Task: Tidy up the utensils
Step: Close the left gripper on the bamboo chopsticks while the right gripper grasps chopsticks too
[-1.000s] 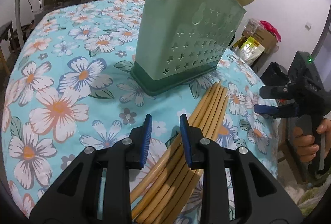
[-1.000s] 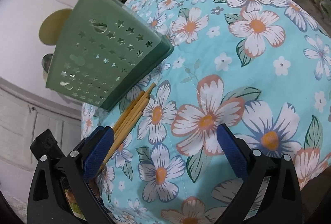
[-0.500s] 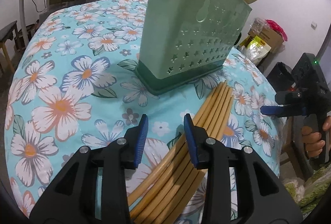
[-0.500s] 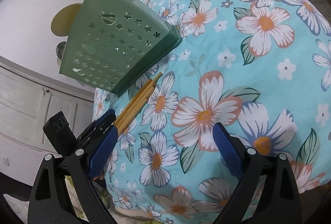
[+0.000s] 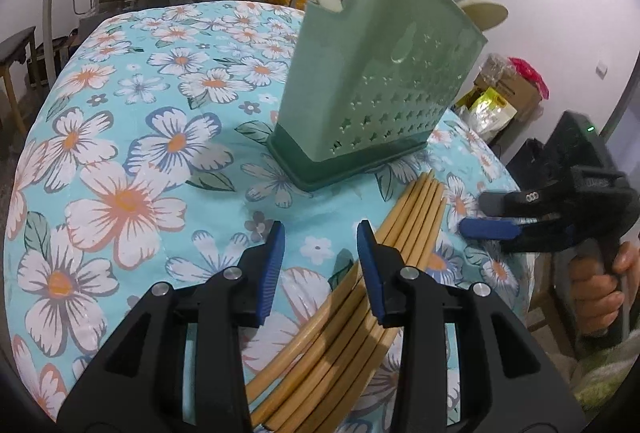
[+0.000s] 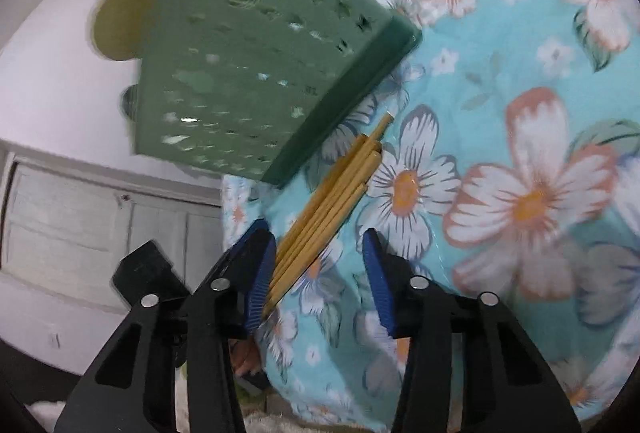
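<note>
Bamboo chopsticks bundled on floral cloth, star-punched green plastic holder, both grippers' fingers parted, empty.

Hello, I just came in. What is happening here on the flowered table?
A person holds a gripper in each hand to tidy utensils. A bundle of bamboo chopsticks lies on the floral cloth beside an upright green utensil holder. The left gripper and the right gripper are both open near the chopsticks; neither grips them yet.
</note>
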Action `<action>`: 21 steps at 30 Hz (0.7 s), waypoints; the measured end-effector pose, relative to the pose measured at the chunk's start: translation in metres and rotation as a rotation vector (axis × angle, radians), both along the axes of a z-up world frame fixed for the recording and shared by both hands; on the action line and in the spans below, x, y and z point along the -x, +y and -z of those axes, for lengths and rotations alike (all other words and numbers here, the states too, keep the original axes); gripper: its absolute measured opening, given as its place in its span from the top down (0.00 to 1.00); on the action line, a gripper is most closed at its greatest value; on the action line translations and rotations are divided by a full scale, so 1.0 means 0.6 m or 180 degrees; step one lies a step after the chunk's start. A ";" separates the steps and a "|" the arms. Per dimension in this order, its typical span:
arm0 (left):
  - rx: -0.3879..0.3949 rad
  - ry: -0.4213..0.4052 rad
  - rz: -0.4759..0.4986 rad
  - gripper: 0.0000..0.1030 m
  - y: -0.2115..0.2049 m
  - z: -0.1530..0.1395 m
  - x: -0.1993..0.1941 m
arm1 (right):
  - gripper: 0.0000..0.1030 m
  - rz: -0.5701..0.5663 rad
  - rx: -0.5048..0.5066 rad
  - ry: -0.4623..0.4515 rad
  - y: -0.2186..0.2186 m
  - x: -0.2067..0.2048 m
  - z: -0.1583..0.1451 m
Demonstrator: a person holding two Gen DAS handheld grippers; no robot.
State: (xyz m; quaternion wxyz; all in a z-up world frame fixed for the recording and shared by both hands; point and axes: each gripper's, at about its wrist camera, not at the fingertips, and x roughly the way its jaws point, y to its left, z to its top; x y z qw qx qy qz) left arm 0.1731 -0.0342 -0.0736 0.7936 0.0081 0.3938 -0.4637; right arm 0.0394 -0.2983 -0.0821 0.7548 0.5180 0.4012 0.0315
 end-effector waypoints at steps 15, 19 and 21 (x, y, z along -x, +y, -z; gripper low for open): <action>0.0132 -0.0222 0.0054 0.66 0.009 -0.022 0.019 | 0.89 0.0357 -0.0248 0.0129 -0.011 0.016 0.024; -0.0030 -0.0259 0.0091 0.66 0.001 -0.037 0.027 | 0.89 0.0284 -0.0163 0.0129 -0.023 0.035 0.013; -0.0160 -0.0328 0.0137 0.66 -0.011 -0.047 0.032 | 0.89 0.0284 -0.0040 0.0116 -0.035 0.048 0.003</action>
